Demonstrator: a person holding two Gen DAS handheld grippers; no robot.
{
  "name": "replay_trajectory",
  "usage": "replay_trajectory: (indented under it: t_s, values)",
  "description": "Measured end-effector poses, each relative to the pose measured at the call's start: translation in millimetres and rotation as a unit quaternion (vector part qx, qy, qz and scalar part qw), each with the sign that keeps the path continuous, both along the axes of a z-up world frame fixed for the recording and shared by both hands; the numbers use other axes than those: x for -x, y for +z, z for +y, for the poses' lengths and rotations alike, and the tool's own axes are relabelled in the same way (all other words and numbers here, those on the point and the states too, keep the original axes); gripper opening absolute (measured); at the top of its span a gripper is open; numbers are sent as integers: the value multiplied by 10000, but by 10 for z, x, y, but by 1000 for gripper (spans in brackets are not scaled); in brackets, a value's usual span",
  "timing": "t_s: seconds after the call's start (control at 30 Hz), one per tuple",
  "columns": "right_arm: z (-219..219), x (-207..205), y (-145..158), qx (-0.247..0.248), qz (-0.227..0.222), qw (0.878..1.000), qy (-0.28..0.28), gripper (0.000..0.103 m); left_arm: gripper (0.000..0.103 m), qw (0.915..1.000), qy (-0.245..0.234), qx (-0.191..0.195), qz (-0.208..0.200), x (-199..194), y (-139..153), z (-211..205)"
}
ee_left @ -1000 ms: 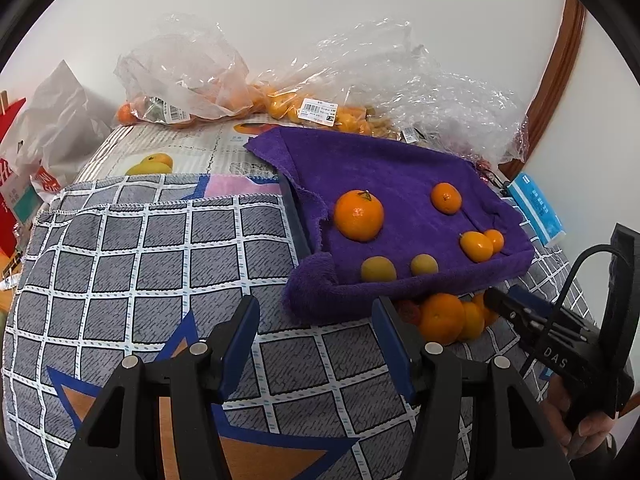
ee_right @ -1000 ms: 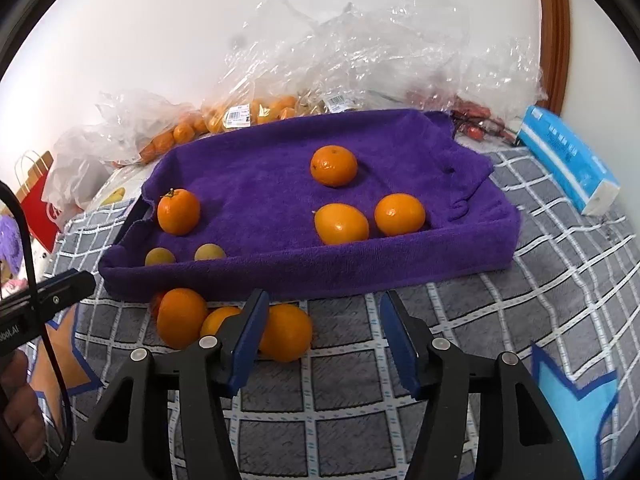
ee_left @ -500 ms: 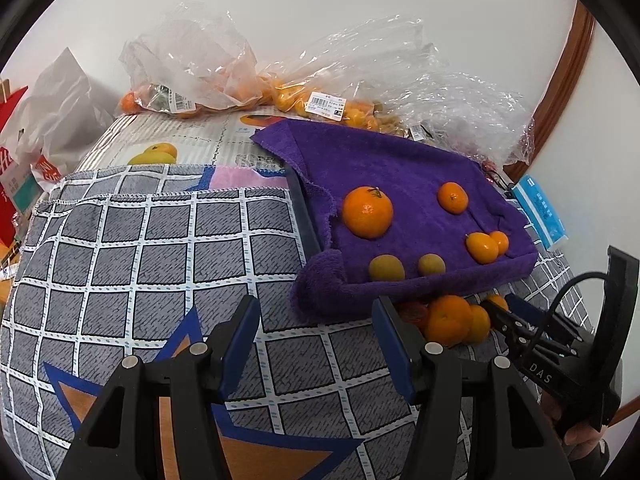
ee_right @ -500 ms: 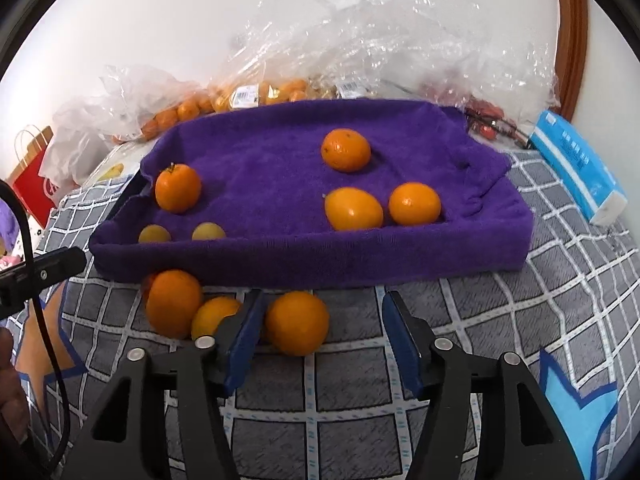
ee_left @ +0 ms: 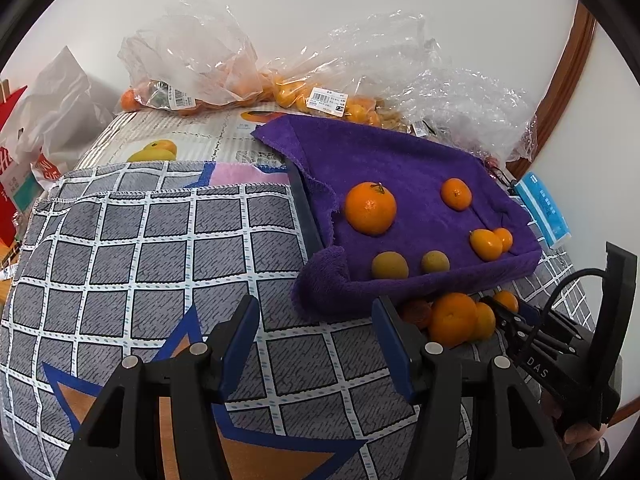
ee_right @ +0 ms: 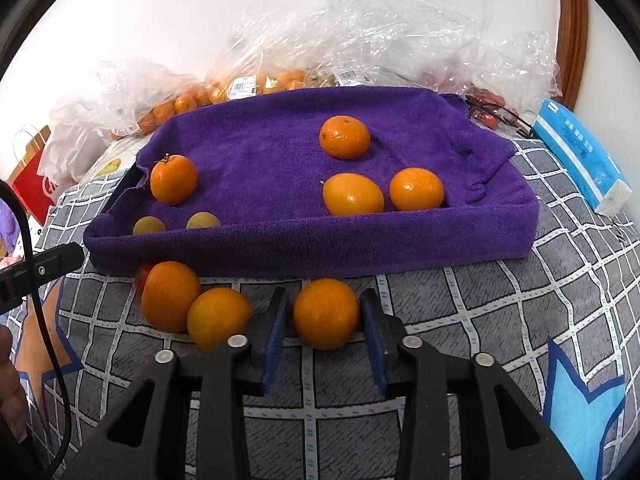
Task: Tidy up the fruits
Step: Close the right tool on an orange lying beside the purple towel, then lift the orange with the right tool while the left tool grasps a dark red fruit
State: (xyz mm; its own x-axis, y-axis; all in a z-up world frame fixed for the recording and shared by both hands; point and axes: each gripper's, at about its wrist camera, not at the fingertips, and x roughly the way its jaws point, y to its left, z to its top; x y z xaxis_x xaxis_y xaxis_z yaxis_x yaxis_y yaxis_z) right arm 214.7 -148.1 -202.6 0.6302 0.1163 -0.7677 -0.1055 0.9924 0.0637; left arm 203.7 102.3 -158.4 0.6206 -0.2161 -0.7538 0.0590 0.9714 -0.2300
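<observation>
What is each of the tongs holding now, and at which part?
The right tongs have just been closing on an orange on the checked cloth, pads at its left and right sides. The left tongs are open and hold nothing.

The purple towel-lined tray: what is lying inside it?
Inside the purple towel-lined tray: four orange citrus fruits and two small yellowish fruits, partly hidden behind its front wall.

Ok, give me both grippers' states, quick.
Left gripper: open, holding nothing, above the grey checked cloth.
Right gripper: jaws have just been closing; shut on the round orange fruit before the purple towel.
</observation>
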Motion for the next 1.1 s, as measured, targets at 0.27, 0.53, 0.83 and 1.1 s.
replay_trajectory:
  t_s: [0.27, 0.53, 0.83, 1.1]
  values:
    - [31, -7, 13, 33, -104, 9999, 84, 31, 56, 10000, -48, 68, 37, -37, -37, -12]
    - [-8, 101, 76, 48, -242, 9995, 219, 31, 56, 9993, -53, 369, 43, -65, -69, 28]
    - [-92, 224, 101, -53, -279, 9993, 256, 31, 54, 9949, 22, 907, 452, -44, -206, 67]
    - [-386, 330, 78, -104, -260, 9995, 138, 31, 54, 9954, -304, 887, 211, 101, -66, -322]
